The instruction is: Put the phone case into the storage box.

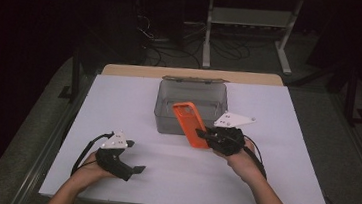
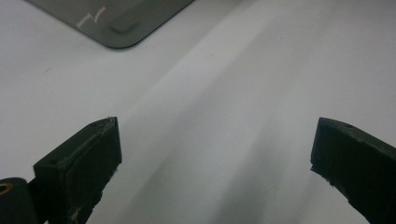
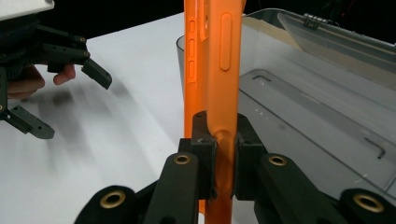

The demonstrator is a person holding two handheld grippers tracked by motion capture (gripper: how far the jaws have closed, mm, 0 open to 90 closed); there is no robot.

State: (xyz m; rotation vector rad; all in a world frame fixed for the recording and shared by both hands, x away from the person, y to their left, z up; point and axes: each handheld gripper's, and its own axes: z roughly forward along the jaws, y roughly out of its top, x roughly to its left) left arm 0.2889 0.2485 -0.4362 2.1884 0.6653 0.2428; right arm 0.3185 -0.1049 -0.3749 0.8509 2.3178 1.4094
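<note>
Right tongs (image 3: 219, 154) clamped on orange phone case (image 1: 190, 123), long axis tilted up over the grey bin's (image 1: 189, 125) near edge. Left tongs (image 2: 212, 158) wide open, empty, well apart on worktop (image 1: 119, 101).

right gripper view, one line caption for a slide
Right gripper clamps an orange phone case upright beside the clear bin.

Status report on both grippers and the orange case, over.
Right gripper shut on orange silicone phone case, held beside the clear plastic bin. Left gripper open over white table. Nothing in the way.
</note>
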